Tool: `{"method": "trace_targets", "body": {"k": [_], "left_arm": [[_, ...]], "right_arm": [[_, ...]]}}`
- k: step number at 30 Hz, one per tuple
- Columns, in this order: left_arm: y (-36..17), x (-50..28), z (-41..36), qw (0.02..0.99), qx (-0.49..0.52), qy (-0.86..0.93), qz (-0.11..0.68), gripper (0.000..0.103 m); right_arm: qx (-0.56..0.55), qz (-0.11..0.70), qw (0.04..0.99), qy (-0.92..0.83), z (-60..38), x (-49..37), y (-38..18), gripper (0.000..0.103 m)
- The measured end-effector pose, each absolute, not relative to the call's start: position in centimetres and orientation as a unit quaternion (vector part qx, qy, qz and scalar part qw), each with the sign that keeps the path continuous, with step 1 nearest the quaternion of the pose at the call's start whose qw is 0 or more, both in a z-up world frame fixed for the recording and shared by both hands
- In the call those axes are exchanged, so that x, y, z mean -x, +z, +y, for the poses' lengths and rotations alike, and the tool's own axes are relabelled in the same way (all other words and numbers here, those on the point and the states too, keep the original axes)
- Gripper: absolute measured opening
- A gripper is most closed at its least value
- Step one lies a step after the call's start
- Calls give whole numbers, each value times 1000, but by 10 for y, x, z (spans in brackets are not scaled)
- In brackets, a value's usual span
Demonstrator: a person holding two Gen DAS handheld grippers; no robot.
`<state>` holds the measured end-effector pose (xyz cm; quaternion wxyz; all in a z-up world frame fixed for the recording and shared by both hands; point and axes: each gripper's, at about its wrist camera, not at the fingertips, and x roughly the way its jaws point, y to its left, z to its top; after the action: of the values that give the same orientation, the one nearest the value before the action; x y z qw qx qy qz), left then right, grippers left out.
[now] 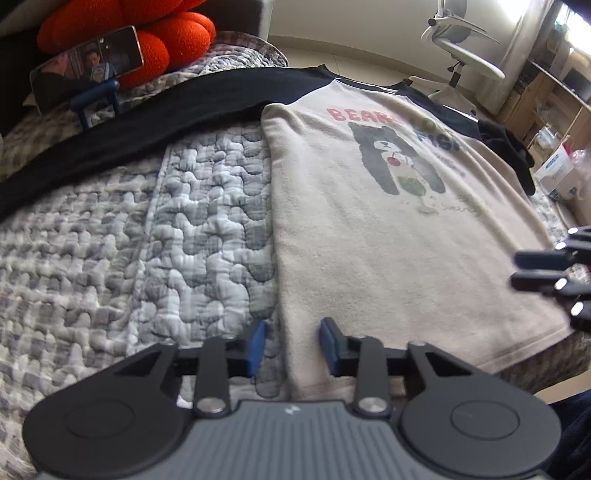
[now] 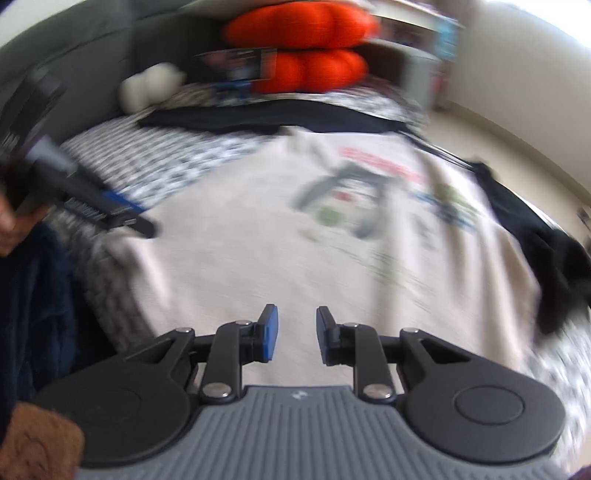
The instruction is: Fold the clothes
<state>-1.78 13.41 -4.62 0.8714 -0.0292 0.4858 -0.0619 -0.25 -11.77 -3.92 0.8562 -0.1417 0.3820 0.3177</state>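
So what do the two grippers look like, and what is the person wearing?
The left gripper and right gripper match: black linkage arms with silver pivot pins, blue finger pads, round black side discs and a ribbed grey body. No cables show. The person wears a dark navy fuzzy sleeve.

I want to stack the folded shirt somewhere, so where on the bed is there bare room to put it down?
The widest bare patch is the quilt left of the cream shirt, bordered by the dark long sleeve behind. Behind that sleeve it is crowded: a phone on its stand and an orange cushion. The shirt's right side holds a bunched dark sleeve near the bed edge.
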Motion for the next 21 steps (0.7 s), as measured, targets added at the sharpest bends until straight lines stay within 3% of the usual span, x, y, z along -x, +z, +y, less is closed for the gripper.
{"method": "trace_targets", "body": {"k": [5, 16, 21], "left_arm": [[-44, 20, 132, 876, 28, -56, 478, 5], [-37, 28, 132, 885, 36, -50, 462, 4], [-34, 33, 141, 885, 58, -52, 458, 4]], "right_arm": [[68, 415, 881, 217, -180, 0, -38, 30], [-33, 458, 879, 129, -261, 29, -45, 32], [-67, 472, 871, 114, -280, 34, -50, 41]]}}
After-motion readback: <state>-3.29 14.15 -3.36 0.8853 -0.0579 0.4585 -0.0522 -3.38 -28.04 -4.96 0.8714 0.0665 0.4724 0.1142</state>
